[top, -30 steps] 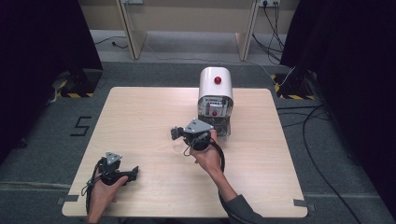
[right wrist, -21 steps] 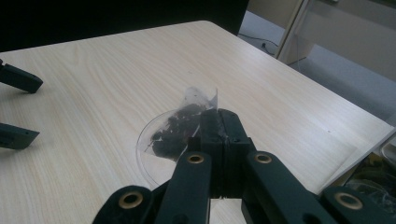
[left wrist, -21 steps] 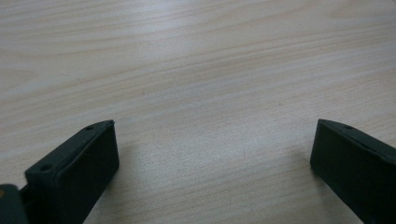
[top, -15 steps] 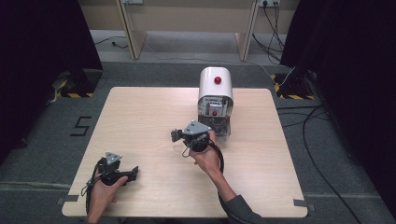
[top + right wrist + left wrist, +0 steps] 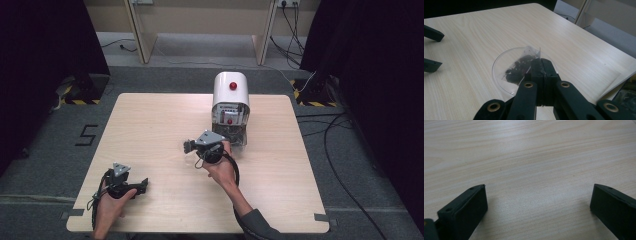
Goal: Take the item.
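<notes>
High view first: the right gripper (image 5: 189, 146) sits around the middle of the table (image 5: 150, 120), jaws pointing toward 9 o'clock, with the white machine (image 5: 230, 100) just behind it at about 1 o'clock. The left gripper (image 5: 142, 185) rests low near the front edge, down at 7 o'clock from the right one, well apart from it. You can barely make out the clear dish (image 5: 189, 155) under the right jaws here, it's that see-through.

Left gripper view: the jaws stand wide apart over bare wood, nothing between them, so that one's released and idle.

Right gripper view is where the action is. The jaws are clenched tight on the top edge of a small clear bag (image 5: 524, 63) with dark bits inside. The bag hangs over the dish (image 5: 499, 72), which lies flat on the table; I can't tell if the bag's bottom touches it.

My take on doing this well: keep the pinch on the bag's rim, not on the contents, and move slowly so the dish doesn't slide. If the bag is going down into the dish, lower it to the center before letting go. The free left gripper could steady the dish rim from the 9 o'clock side.
</notes>
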The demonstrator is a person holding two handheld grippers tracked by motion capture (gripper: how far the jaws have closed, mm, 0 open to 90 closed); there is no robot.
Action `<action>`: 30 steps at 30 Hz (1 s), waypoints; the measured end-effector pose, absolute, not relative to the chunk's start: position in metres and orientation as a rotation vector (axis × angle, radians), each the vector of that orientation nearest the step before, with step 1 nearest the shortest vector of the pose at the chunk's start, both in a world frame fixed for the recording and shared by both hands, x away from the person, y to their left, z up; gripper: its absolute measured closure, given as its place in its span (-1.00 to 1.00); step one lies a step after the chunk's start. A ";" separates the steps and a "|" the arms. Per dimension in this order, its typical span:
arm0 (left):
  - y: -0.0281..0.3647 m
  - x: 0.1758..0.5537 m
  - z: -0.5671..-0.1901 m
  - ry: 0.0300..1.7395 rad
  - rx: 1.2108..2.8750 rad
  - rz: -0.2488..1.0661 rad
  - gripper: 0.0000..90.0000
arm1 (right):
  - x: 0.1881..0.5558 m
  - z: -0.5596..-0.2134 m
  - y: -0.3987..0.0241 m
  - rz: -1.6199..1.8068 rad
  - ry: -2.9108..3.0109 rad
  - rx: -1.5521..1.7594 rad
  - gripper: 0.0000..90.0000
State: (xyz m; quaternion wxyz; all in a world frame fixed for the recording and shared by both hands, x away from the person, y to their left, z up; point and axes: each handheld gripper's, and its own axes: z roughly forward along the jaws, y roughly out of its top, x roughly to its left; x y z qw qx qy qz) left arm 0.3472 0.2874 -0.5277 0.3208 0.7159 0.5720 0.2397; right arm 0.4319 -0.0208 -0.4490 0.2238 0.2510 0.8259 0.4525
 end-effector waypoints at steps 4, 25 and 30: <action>0.287 0.347 -0.528 1.503 1.881 0.630 -0.99 | 0.433 -0.451 -0.021 1.250 2.289 0.699 0.94; 0.287 0.348 -0.528 1.504 1.883 0.629 -1.00 | 0.433 -0.438 -0.040 1.324 2.225 0.837 0.20; 0.287 0.348 -0.528 1.504 1.883 0.629 -1.00 | 0.432 -0.435 -0.047 1.336 2.203 0.871 0.08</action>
